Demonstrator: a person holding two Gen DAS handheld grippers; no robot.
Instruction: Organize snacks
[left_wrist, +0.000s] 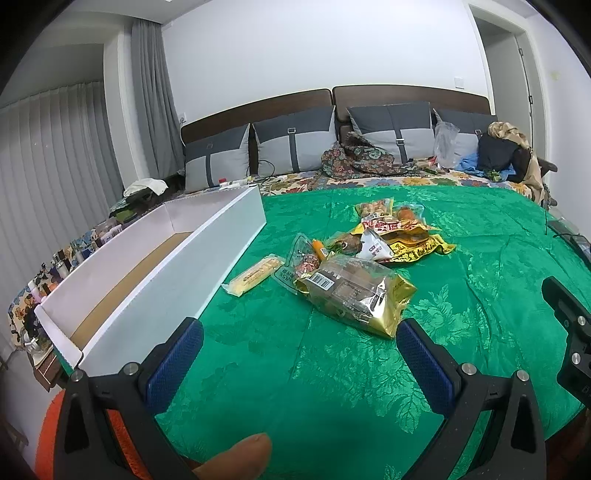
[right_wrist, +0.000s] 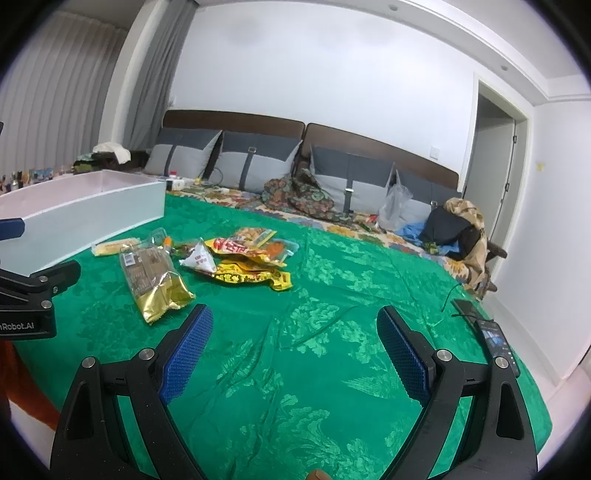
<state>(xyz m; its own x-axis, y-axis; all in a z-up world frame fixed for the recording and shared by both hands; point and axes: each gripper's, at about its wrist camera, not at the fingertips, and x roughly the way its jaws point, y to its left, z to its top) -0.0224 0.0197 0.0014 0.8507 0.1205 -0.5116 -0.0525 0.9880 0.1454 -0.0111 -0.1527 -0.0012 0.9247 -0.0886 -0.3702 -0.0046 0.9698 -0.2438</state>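
Snack packets lie heaped near the middle of a green patterned bedspread. Left of them stands a long white open-topped cardboard box, with a pale yellow wrapped bar just beside its wall. A gold-and-clear foil bag lies nearest the left gripper, whose blue-padded jaws are spread and empty. Grey pillows line a brown headboard. The right gripper is likewise spread and empty above bare bedspread; a dark phone lies at the bed's right edge.

bare green bedspread ahead: free | snack pile centre | white box left
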